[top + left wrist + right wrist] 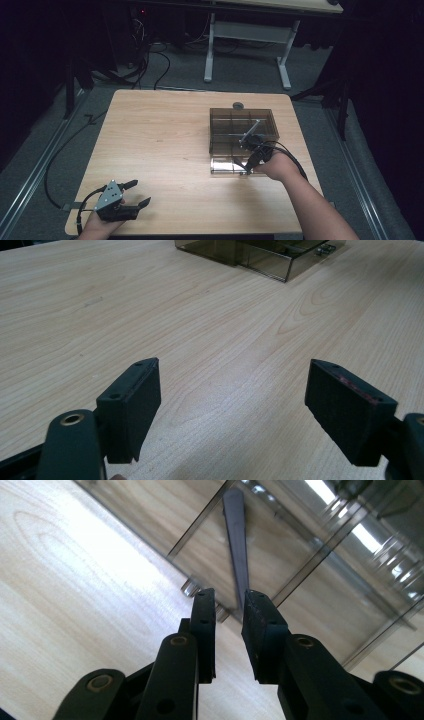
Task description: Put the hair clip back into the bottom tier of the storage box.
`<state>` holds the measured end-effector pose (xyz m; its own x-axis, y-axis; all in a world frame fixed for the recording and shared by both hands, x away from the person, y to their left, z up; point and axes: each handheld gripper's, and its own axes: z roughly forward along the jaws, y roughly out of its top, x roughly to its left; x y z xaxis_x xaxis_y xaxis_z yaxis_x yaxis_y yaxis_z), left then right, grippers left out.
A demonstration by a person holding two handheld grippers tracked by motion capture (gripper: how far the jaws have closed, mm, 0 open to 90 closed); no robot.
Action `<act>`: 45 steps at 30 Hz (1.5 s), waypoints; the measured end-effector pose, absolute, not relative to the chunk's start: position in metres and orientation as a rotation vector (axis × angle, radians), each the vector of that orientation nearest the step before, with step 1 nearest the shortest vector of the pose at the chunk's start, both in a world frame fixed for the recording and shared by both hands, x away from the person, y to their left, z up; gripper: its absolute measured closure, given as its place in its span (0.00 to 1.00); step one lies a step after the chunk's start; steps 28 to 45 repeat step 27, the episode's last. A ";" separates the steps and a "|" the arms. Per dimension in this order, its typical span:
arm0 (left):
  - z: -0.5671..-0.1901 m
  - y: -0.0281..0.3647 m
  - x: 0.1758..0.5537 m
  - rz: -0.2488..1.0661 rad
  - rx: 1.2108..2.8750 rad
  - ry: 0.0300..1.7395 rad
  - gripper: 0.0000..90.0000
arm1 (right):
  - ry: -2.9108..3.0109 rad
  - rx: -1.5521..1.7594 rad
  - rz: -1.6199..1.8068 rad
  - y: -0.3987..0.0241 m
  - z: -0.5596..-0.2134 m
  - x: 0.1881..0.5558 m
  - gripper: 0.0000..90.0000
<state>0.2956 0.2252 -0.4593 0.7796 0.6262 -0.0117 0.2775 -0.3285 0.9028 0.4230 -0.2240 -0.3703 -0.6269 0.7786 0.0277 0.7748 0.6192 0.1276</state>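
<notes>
A smoke-tinted clear compartment box (220, 125) (260, 262) (310, 575) stands right of the table's middle. My right gripper (246, 152) (229, 597) is at its near side, jaws close together. A thin dark strip (250, 132) (235, 535) runs from between the fingertips up and away over the box; it lies against the right-hand pad, with a narrow slit showing beside the other pad. My left gripper (141, 192) (235, 375) rests near the table's front left corner, jaws wide apart with bare wood between them.
A flat clear piece (225, 166) lies on the wooden table (160, 135) just in front of the box. A small dark round object (238, 105) sits behind the box. Cables and a white desk frame (210, 55) are on the floor beyond.
</notes>
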 end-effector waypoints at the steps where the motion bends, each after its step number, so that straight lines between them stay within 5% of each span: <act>1: -0.459 0.225 0.296 0.416 1.922 0.684 0.25 | 2.788 1.359 0.190 -0.224 -0.370 0.420 0.84; 10: -0.459 0.225 0.296 0.417 1.922 0.689 0.25 | 2.633 1.386 0.466 -0.232 -0.377 0.386 0.71; 24: -0.459 0.225 0.296 0.423 1.916 0.699 0.25 | 2.088 1.279 1.091 -0.244 -0.439 0.304 0.63; 45: -0.459 0.225 0.295 0.425 1.913 0.699 0.25 | 2.029 1.291 1.135 -0.246 -0.443 0.300 0.64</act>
